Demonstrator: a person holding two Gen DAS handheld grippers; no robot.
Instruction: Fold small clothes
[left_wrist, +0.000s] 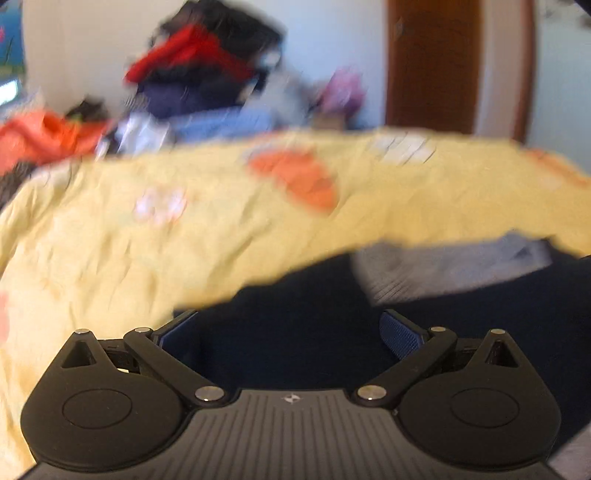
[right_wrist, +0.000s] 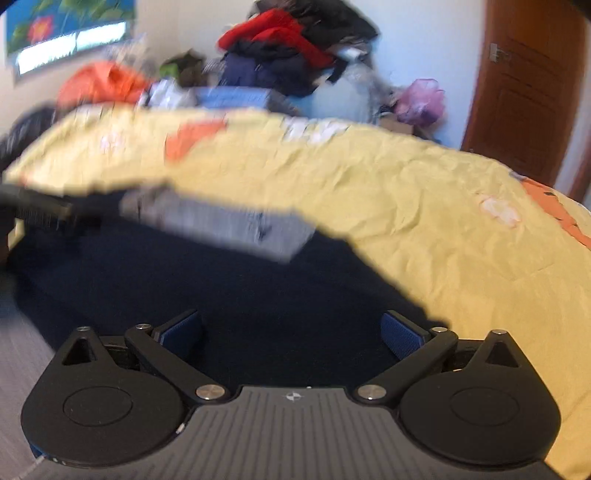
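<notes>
Item: dark navy soft cloth garment (left_wrist: 295, 332), grey ribbed band (left_wrist: 443, 266) ahead | lies on yellow crumpled bedsheet (left_wrist: 147, 240), under left gripper (left_wrist: 291, 332) and right gripper (right_wrist: 291, 332) | both released, empty | judged light, limp | best pinched at edges.

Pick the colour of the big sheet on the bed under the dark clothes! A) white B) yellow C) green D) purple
B: the bedsheet is pale yellow with orange patches, and the dark navy garment lies on it, in front of both open grippers.
</notes>
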